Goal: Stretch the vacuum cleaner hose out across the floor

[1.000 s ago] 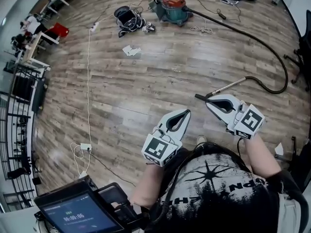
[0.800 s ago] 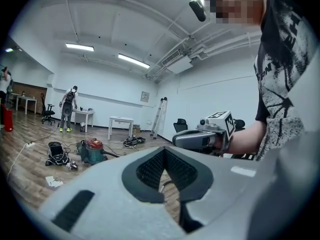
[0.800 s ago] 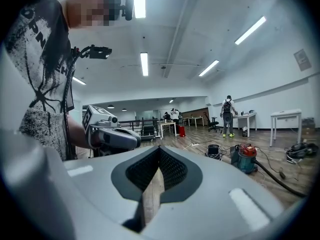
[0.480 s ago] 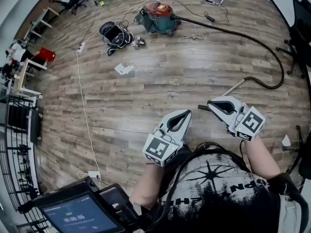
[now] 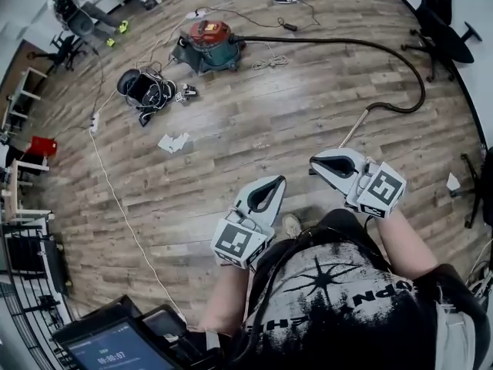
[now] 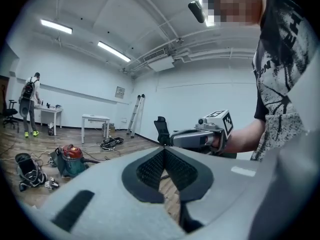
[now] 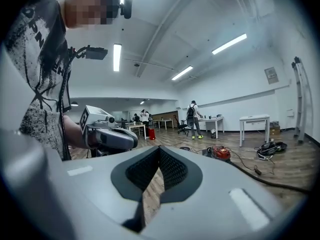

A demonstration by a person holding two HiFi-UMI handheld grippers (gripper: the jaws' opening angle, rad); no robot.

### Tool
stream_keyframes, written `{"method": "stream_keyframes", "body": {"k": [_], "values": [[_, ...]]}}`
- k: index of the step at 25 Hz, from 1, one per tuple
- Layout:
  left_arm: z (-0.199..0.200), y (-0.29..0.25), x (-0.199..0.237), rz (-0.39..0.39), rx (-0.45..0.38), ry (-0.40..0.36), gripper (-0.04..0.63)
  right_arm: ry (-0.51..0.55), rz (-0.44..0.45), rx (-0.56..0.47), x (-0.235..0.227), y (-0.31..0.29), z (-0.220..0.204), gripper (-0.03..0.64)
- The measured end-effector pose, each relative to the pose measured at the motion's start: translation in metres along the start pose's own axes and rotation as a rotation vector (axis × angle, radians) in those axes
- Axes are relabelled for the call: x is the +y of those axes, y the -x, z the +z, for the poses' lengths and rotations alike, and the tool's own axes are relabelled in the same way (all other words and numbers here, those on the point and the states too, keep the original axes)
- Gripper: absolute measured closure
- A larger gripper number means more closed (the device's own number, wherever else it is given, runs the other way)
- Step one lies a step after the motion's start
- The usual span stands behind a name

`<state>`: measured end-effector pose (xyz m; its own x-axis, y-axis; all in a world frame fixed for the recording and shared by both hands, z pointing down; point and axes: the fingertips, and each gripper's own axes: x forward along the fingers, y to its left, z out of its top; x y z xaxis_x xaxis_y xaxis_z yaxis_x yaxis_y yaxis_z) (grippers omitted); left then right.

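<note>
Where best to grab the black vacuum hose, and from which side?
Probably the thin silver wand at the black hose's free end, from above, right gripper across it: it is straight and lies flat on the wood floor, while the hose behind it hooks back.

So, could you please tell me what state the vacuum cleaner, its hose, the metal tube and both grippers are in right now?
Vacuum cleaner: standing on the floor, hose attached.
Hose: lying on the floor in a wide curve, hooked back near the tube, not stretched straight.
Metal tube: flat on the floor, not held.
Left gripper: shut, nothing between the jaws.
Right gripper: shut, nothing between the jaws.
</note>
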<state>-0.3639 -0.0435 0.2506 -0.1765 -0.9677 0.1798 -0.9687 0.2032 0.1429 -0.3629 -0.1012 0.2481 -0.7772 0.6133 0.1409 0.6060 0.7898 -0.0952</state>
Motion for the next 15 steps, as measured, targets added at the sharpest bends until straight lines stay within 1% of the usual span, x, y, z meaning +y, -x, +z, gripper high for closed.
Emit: {"method": "stream_keyframes", "body": {"k": [5, 10, 15], "values": [[0.002, -0.009, 0.048, -0.036, 0.003, 0.014, 0.595, -0.008, -0.029, 0.029, -0.028, -0.040, 0.004, 0.611], [-0.007, -0.028, 0.078, -0.059, 0.023, 0.004, 0.595, -0.017, -0.048, 0.029, -0.056, -0.059, -0.001, 0.611], [0.002, -0.059, 0.121, -0.080, 0.057, 0.010, 0.595, -0.055, -0.059, 0.033, -0.106, -0.090, -0.003, 0.611]]}}
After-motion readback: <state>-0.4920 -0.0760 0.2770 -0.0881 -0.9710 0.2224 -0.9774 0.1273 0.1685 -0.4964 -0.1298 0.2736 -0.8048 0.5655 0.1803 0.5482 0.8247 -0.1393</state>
